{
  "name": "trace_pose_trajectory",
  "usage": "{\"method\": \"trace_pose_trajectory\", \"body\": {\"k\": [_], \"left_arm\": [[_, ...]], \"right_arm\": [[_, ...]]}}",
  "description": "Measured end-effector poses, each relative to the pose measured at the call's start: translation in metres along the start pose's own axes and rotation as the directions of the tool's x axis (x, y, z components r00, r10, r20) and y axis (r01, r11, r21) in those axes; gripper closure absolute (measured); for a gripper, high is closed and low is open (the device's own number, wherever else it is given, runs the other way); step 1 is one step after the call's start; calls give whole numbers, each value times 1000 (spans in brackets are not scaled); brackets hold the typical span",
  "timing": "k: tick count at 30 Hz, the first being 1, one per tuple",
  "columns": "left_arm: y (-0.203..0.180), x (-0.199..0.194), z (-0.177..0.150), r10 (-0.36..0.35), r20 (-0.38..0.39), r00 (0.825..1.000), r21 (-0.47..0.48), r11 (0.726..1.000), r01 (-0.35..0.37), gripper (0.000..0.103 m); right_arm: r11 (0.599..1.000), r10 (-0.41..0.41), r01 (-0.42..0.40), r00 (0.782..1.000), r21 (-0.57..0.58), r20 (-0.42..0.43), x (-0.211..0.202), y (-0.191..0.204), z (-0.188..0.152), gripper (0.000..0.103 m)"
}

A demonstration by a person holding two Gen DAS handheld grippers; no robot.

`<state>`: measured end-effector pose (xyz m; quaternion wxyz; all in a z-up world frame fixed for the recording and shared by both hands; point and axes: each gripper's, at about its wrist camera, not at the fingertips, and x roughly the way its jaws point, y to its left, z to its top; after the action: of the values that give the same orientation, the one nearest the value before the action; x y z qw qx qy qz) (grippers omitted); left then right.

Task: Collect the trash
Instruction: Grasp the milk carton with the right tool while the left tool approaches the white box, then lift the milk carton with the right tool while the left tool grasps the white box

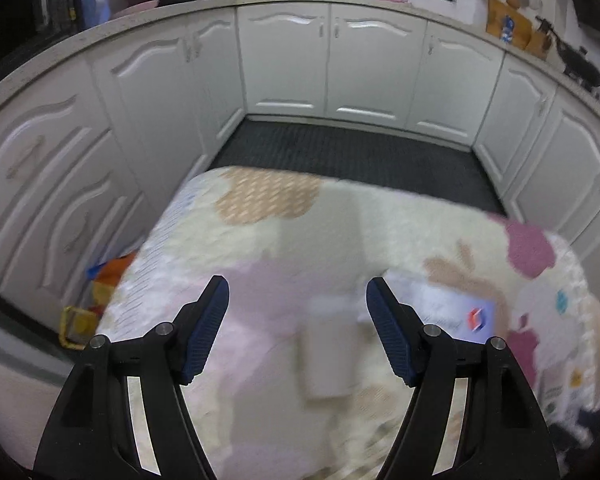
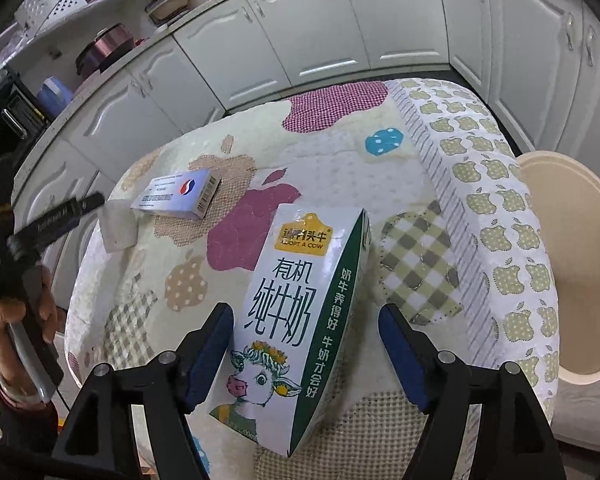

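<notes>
Lying flat on the quilted cloth [image 2: 340,168], the milk carton [image 2: 296,320] sits between the spread fingers of the right gripper [image 2: 306,354]; the left blue pad [image 2: 210,354] looks to be just at the carton's edge, the right pad stands apart from it. Farther off to the left lies a small blue and white box [image 2: 180,194], with a pale block [image 2: 118,222] just beside it at the cloth's left edge. A beige bin [image 2: 580,264] stands to the right of the covered table. In the left wrist view, blurred, the left gripper [image 1: 298,330] is spread wide above the cloth, holding nothing, with the small box near its right finger. White cabinets [image 1: 328,68] line the far side
</notes>
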<state>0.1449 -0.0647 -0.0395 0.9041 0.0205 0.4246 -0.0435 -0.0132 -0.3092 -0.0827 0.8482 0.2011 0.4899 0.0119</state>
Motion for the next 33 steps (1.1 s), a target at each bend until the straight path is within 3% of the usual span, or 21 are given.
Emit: {"method": "trace_pose_trajectory", "body": {"k": [4, 8, 10, 13, 17, 21, 25, 29, 33], "left_arm": [[-17, 19, 21, 9, -24, 1000, 25, 1000, -9, 32], [-33, 61, 28, 127, -148, 981, 97, 989, -113, 32], [-38, 68, 22, 132, -174, 976, 123, 986, -111, 32], [-52, 67, 9, 122, -200, 972, 186, 979, -85, 32], [-75, 32, -17, 70, -160, 985, 290, 957, -22, 32], [-96, -12, -50, -32, -145, 989, 418, 904, 91, 32], [-102, -37, -62, -160, -178, 971, 425, 877, 223, 32], [-111, -38, -51, -222, -156, 962, 428, 863, 269, 32], [-124, -22, -50, -271, -205, 941, 511, 790, 339, 31]], "right_arm": [[1000, 14, -14, 1000, -2, -5, 3, 6, 1, 30], [998, 10, -10, 1000, -56, 3, 7, 11, -2, 30], [998, 9, -9, 1000, -64, 13, 4, 7, -2, 39], [998, 7, -6, 1000, -61, 23, -1, -2, -1, 39], [997, -21, 25, 998, -78, 52, -14, -12, -3, 41], [997, -51, 54, 998, -62, 46, -22, -26, -7, 41], [998, -60, 60, 997, -20, 41, -27, -41, -9, 41], [997, -71, 72, 997, -23, 28, -32, -46, -12, 41], [999, -36, 35, 999, 20, 24, -35, -55, -17, 41]]}}
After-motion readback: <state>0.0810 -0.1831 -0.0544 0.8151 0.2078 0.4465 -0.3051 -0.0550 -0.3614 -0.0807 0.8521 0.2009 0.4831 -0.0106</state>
